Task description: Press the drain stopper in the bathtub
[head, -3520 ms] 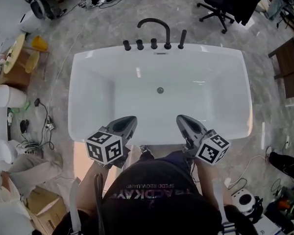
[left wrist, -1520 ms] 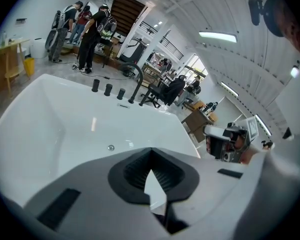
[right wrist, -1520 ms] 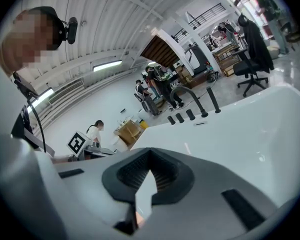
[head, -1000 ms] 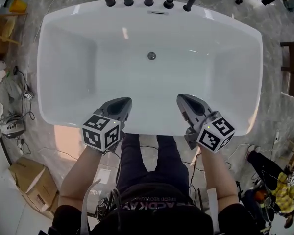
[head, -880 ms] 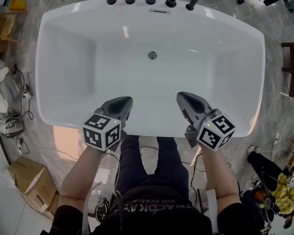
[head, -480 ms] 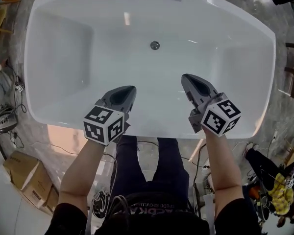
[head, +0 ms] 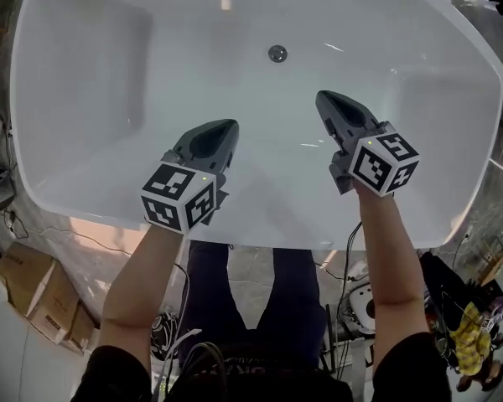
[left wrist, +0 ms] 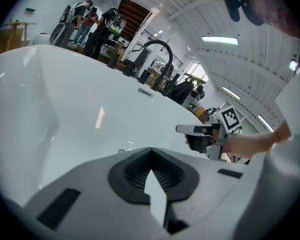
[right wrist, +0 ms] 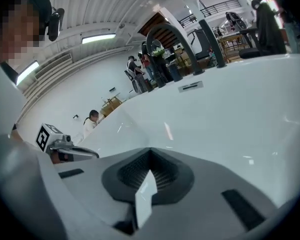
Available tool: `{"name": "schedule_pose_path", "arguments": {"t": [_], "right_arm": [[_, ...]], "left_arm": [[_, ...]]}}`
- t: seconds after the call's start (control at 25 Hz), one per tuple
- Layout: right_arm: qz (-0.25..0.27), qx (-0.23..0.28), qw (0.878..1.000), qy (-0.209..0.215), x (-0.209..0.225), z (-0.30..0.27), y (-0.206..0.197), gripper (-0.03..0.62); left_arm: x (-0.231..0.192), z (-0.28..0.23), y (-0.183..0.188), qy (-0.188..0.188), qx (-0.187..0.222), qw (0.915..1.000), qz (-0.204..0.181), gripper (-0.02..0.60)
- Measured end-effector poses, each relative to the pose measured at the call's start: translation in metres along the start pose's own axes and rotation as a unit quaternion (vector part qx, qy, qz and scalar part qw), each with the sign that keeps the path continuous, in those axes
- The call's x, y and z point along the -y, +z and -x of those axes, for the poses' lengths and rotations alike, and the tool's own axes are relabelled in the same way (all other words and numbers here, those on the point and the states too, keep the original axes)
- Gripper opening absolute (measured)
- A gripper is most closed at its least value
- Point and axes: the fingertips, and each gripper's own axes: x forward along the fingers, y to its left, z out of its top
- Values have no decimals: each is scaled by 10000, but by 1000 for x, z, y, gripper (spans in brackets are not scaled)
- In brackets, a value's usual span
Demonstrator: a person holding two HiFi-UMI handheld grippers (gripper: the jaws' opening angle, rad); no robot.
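the small round dark metal drain stopper (head: 277, 54) sits top centre of the frame, on the bottom of the glossy white bathtub (head: 84, 99). your left gripper (head: 221, 131) and right gripper (head: 327, 101) hover short of it, jaws closed together on nothing. grey marble floor (head: 486, 216) all around, brown cardboard box (head: 21, 279) lower left.

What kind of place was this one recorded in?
Probably a workshop or test hall, not a home bathroom: the bathtub stands beside cardboard boxes and loose cables, under industrial strip lights.
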Motion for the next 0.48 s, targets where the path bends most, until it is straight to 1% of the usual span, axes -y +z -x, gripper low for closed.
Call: {"name": "schedule_pose_path", "arguments": {"t": [0.08, 0.16, 0.28, 0.36, 0.48], "right_arm": [[13, -24, 10000, -53, 13, -16, -5, 12], [18, -34, 9999, -99, 26, -28, -11, 12], [-8, -203, 9997, -165, 51, -53, -27, 12], [-96, -327, 9992, -223, 68, -70, -38, 12], [-236, -357, 9987, -288, 89, -95, -47, 12]], "left_arm": [[-5, -8, -6, -50, 14, 10000, 0, 3], [-4, -15, -12, -94, 0, 9999, -101, 3], [-7, -30, -22, -153, -46, 9997, -172, 3], [-9, -40, -29, -229, -84, 9996, -152, 3], [-14, -50, -38, -300, -128, 9993, -181, 3]]}}
